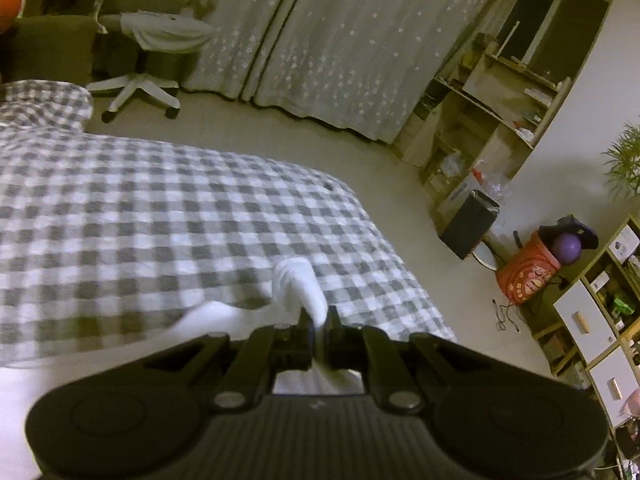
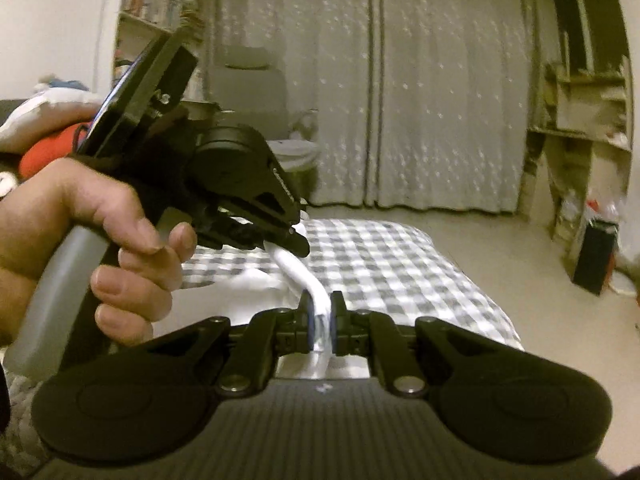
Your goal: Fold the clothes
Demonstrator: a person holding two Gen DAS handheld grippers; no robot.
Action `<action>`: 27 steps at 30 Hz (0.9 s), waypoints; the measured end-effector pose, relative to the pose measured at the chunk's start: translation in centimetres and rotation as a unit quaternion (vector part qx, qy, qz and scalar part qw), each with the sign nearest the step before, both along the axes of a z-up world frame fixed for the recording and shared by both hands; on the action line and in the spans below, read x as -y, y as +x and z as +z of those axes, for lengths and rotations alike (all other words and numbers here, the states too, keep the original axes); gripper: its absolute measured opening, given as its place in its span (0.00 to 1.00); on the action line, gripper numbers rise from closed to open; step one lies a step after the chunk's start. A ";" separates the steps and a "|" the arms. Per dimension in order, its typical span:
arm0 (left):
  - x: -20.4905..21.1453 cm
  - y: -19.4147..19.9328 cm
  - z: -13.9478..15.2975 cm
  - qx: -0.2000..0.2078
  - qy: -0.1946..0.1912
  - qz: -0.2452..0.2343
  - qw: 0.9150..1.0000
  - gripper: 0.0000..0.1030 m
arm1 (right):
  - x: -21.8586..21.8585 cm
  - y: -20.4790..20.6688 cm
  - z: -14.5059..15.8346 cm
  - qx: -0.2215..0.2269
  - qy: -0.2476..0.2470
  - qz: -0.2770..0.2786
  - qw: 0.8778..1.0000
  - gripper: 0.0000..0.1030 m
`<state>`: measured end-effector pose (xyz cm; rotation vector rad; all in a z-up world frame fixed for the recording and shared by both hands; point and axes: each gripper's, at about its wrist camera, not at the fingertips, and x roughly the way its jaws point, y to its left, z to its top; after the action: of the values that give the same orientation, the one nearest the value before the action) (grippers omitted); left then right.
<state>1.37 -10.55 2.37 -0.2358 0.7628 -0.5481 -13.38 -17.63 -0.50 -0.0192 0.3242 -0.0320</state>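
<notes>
A white garment (image 1: 298, 284) lies on a bed with a grey and white checked cover (image 1: 160, 208). My left gripper (image 1: 319, 322) is shut on a bunched edge of it, and the cloth trails off to the lower left. In the right wrist view my right gripper (image 2: 320, 312) is shut on a rolled strip of the same white garment (image 2: 298, 270). That strip runs up and left to the left gripper (image 2: 292, 240), which a person's hand (image 2: 100, 232) holds close by. Both grippers hold the cloth above the bed.
A white swivel chair (image 1: 140, 80) with cloth draped on it stands beyond the bed. Star-patterned curtains (image 1: 340, 40) cover the far wall. Wooden shelves (image 1: 492, 112), a dark box (image 1: 470, 228) and a red bag (image 1: 528, 276) line the right side. Bare floor runs between bed and shelves.
</notes>
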 end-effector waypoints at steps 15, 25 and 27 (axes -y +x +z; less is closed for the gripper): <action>-8.8 -0.8 0.3 0.015 0.056 0.021 0.998 0.05 | -6.2 -1.2 -0.3 0.013 -0.035 0.105 0.994 0.08; -12.3 -0.5 -1.7 -0.001 0.035 0.037 0.999 0.05 | -9.4 -1.0 -1.2 -0.001 -0.058 0.146 0.988 0.08; -12.7 -0.5 -1.7 0.000 0.030 0.035 0.999 0.05 | -10.0 -0.8 -1.3 -0.004 -0.060 0.148 0.987 0.08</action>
<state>0.89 2.11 0.67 -0.2067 0.7665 -0.4583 -14.19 -7.64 -1.85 -0.1863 0.3249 0.2442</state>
